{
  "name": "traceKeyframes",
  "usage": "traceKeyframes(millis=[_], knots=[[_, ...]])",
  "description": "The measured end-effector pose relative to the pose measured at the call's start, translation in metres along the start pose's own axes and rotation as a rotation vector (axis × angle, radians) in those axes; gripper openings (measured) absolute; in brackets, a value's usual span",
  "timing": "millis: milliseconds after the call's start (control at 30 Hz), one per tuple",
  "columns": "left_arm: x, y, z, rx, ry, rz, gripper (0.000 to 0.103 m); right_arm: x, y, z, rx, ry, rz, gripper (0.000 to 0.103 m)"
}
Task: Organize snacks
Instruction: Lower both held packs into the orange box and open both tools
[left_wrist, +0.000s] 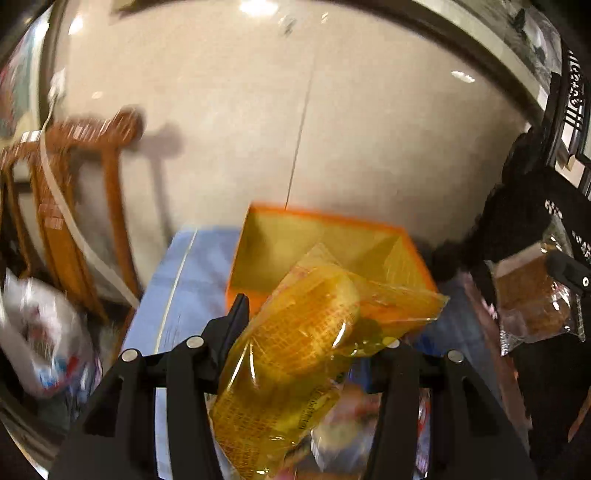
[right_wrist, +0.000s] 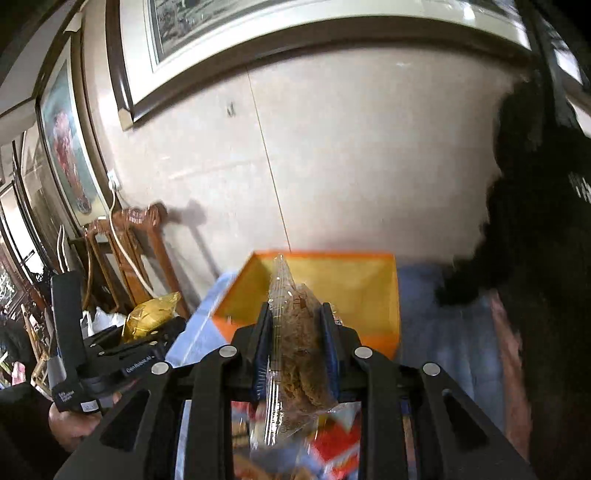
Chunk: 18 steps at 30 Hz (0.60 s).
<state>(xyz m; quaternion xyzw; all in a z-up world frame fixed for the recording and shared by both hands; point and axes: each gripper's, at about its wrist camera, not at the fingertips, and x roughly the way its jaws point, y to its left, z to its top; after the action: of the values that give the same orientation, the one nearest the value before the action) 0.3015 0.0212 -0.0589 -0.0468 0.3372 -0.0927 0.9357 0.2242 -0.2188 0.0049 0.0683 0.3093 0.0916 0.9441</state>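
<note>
Beige tiled wall fills the background, with a carved wooden chair (left_wrist: 85, 155) at the left and a blue-covered table (left_wrist: 184, 266) below me. On it sits an orange box (right_wrist: 321, 284), open at the top, and as far as I can see into it, bare inside. My left gripper (left_wrist: 314, 332) is clamped on a yellow-wrapped snack packet (left_wrist: 291, 350), held up just short of the box. My right gripper (right_wrist: 297, 332) pinches a clear packet of brown cake (right_wrist: 299, 347) between its blue pads, also raised in front of the box. Under both grippers I make out more wrappers, red and white, too blurred to name. I judge the sorting barely begun: two snacks are lifted, none is in the box yet, and a loose pile is left
</note>
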Motion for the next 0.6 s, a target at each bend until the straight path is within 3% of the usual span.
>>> traceKeyframes(millis=[167,300,333,367,400,467,600], knots=[[0.028,-0.030,0.064,0.074,-0.067,0.034,0.048,0.039,-0.007,0.061,-0.035,-0.023,0.005,0.026],[0.062,-0.044,0.101,0.073,-0.057,0.055,0.053,0.080,-0.010,0.096,-0.059,-0.009,0.007,0.026],[0.070,-0.045,0.106,0.066,-0.052,0.054,0.072,0.089,-0.010,0.100,-0.061,0.002,0.011,0.026],[0.079,-0.045,0.113,0.057,-0.051,0.055,0.098,0.097,-0.011,0.102,-0.063,0.013,0.012,0.027],[0.084,-0.044,0.115,0.054,-0.060,0.067,0.098,0.107,-0.015,0.105,-0.067,0.015,-0.002,0.031],[0.092,-0.042,0.117,0.058,-0.072,0.101,0.099,0.116,-0.018,0.105,-0.084,0.008,-0.055,0.068],[0.096,-0.032,0.105,0.054,-0.050,0.117,0.099,0.110,-0.024,0.097,-0.097,-0.028,-0.112,0.073]])
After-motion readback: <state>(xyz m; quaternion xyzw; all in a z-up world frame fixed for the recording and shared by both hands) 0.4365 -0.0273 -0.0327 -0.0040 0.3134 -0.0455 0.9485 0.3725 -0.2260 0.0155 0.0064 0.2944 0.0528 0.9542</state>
